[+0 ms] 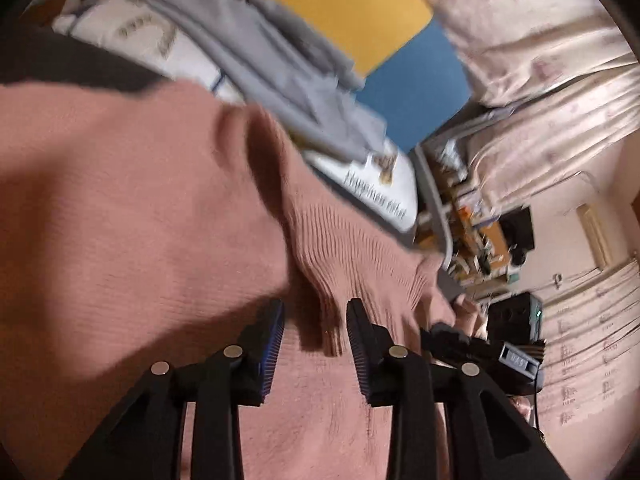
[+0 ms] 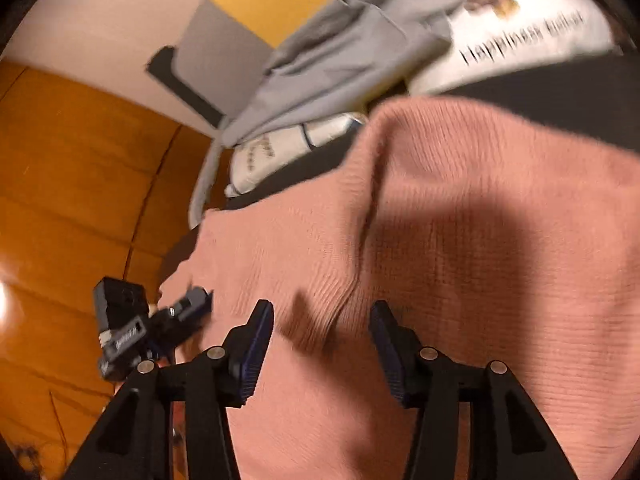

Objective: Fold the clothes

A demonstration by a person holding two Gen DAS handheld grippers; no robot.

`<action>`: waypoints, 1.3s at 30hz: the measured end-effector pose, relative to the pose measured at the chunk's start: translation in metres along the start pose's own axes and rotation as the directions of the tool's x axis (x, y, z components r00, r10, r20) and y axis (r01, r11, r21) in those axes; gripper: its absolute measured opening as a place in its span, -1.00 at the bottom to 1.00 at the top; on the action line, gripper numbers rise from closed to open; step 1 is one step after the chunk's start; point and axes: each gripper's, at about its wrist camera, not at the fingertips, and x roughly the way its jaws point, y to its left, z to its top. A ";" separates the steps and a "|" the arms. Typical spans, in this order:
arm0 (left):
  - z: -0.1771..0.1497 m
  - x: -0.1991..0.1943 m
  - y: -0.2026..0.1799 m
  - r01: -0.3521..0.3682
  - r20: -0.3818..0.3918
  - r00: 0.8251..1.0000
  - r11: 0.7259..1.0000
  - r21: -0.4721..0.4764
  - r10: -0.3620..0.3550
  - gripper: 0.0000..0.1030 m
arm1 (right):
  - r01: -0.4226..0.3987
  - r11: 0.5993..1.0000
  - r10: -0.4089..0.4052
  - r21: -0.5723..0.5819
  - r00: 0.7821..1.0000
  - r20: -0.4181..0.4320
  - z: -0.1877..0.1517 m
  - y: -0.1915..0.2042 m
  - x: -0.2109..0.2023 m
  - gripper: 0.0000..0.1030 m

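Soft pink ribbed-knit sweater lies rumpled on the dark surface; both grippers, left and right, hover released, jaws apart, ribbed hem bunched just below.

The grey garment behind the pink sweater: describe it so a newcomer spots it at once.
Start from the big pink knit sweater under both open jaws. Just beyond its far edge lies the grey garment, crumpled across white printed cloth. It alone is plain grey, smooth and unfolded.
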 end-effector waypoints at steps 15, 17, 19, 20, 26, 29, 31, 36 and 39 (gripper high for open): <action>-0.036 -0.006 -0.003 -0.016 0.066 0.998 0.999 0.031 0.014 -0.91 | 0.118 0.985 -0.118 -0.125 0.993 0.014 -0.005 0.016 -0.002 -0.89; -0.040 -0.004 0.001 -0.015 0.097 0.995 0.999 0.037 0.011 -0.91 | 0.117 0.988 -0.116 -0.102 0.993 0.015 -0.007 0.007 0.003 -0.90; -0.047 -0.007 0.000 -0.018 0.132 0.991 0.999 0.049 0.011 -0.91 | 0.092 0.992 -0.090 -0.087 0.995 0.030 -0.008 0.002 0.004 -0.90; -0.050 -0.009 0.000 -0.017 0.143 0.990 0.998 0.053 0.009 -0.91 | 0.088 0.993 -0.086 -0.084 0.996 0.032 -0.008 0.001 0.003 -0.90; -0.050 -0.011 0.008 0.018 0.147 0.989 0.999 0.033 -0.023 -0.87 | 0.194 0.963 -0.180 -0.185 0.979 0.092 -0.006 0.023 -0.009 -0.74; -0.051 -0.010 0.010 0.030 0.148 0.988 0.999 0.031 -0.034 -0.87 | 0.277 0.910 -0.206 -0.309 0.948 0.245 -0.002 0.055 -0.029 -0.74; -0.051 -0.010 0.011 0.038 0.149 0.988 0.999 0.028 -0.042 -0.87 | 0.317 0.872 -0.235 -0.373 0.939 0.250 0.006 0.071 -0.018 -0.74; -0.052 -0.011 0.013 0.058 0.152 0.986 0.998 0.020 -0.061 -0.87 | 0.514 0.726 -0.431 -0.457 0.858 0.279 0.031 0.069 0.028 -0.77; -0.052 -0.009 0.012 0.058 0.153 0.986 0.998 0.023 -0.060 -0.87 | 0.525 0.766 -0.450 -0.371 0.850 0.275 0.048 0.040 0.033 -0.87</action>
